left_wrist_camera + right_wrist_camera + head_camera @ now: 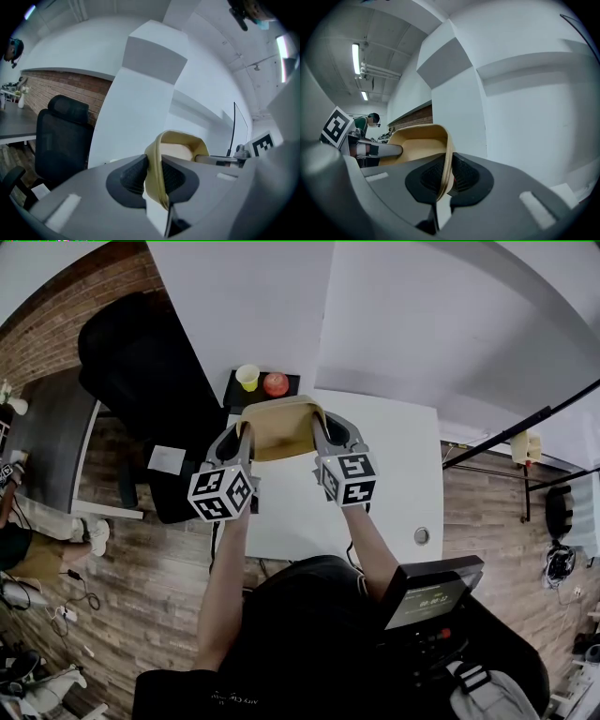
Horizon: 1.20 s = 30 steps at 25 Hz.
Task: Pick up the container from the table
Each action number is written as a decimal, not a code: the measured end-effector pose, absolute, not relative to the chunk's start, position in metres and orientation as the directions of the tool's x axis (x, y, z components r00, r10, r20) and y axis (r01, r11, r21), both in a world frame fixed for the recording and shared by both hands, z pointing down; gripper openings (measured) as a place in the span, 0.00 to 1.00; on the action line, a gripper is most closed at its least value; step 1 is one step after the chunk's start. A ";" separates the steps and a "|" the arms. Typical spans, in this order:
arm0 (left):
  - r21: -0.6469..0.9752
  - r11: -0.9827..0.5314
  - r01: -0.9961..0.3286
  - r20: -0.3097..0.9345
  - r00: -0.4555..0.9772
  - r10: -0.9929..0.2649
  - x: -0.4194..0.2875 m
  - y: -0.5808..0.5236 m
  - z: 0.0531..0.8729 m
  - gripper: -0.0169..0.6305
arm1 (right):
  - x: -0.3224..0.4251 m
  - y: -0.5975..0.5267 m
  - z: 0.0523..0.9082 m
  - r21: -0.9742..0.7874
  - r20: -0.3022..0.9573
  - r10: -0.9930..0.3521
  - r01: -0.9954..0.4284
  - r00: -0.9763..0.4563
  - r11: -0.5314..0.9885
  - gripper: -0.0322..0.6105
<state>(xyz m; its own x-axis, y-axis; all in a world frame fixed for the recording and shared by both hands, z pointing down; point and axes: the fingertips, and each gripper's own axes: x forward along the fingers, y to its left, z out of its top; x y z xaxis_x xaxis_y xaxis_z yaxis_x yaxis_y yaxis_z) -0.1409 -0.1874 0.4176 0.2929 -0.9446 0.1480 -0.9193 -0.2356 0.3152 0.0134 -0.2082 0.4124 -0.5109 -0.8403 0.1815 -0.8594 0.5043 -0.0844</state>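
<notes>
White table (394, 456), rectangular top.
Black tray (232, 399) at the far left edge, carrying a yellow cup (247, 377) and a red apple (276, 383); small round grey disc (421, 536) near the right near corner.

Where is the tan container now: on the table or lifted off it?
Lifted off. The left gripper and right gripper each pinch a rim of the container, holding it above the table.
</notes>
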 end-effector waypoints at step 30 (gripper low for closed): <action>0.184 -0.322 -0.929 -0.119 0.304 -0.945 -0.120 -0.171 0.304 0.11 | 0.036 -0.185 0.303 -0.009 -0.049 -0.874 -0.875 -0.484 0.484 0.09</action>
<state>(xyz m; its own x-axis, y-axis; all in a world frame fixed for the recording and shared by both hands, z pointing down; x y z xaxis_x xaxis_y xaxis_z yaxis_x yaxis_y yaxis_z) -0.1200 -0.1710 0.3044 0.3039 -0.9452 -0.1193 -0.9287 -0.3219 0.1843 0.0355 -0.1848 0.3029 -0.4835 -0.8739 -0.0495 -0.8748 0.4845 -0.0086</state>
